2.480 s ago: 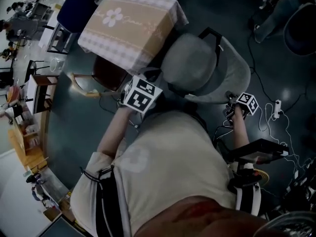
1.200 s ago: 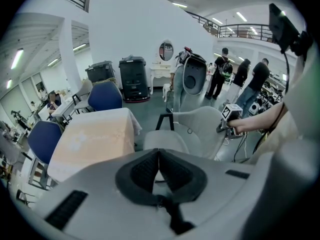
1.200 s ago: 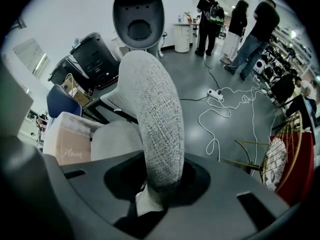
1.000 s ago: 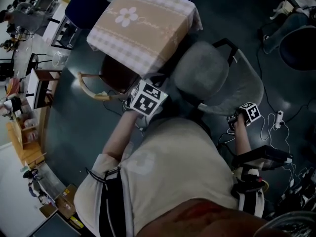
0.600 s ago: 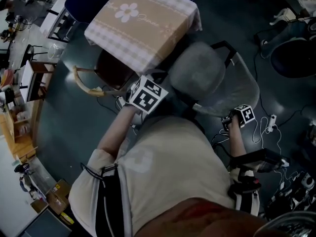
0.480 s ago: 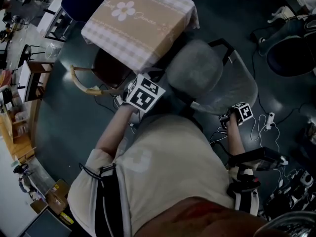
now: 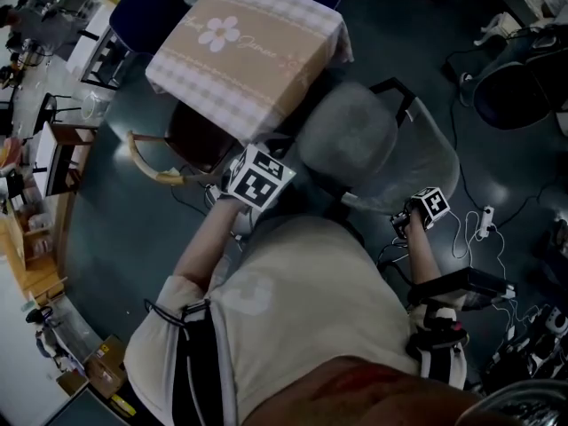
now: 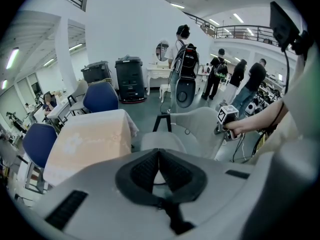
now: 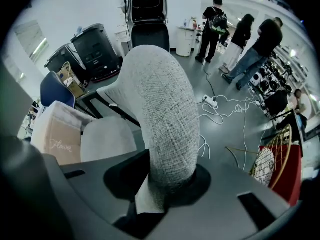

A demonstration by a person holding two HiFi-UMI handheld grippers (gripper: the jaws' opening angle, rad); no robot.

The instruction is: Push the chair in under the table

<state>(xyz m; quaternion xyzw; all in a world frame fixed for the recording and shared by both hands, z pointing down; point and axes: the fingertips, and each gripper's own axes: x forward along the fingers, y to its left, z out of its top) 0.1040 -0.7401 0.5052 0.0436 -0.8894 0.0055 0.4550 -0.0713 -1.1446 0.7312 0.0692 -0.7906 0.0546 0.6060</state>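
A grey office chair stands beside the table [image 7: 248,47], which has a beige flowered cloth. Its seat [image 7: 346,140] is next to the table's near corner and its backrest [image 7: 422,162] faces me. My right gripper [image 7: 429,205] is shut on the top edge of the mesh backrest [image 9: 160,104], which fills the gap between the jaws of the right gripper [image 9: 165,184]. My left gripper [image 7: 257,177] hovers between the table and the seat, apart from both. The left gripper [image 8: 159,156] is shut with nothing in it. Beyond it are the seat [image 8: 160,143] and the table [image 8: 90,139].
A dark wooden chair [image 7: 191,136] sits partly under the table's near side, and a blue chair [image 7: 142,11] at its far side. Cables and a power strip [image 7: 486,220] lie on the floor at right. A black chair [image 7: 519,82] stands further right. People [image 9: 260,44] stand behind.
The head view has swayed a little. Both grippers keep their places, the right one on the backrest throughout. The chair shows no clear shift against the table.
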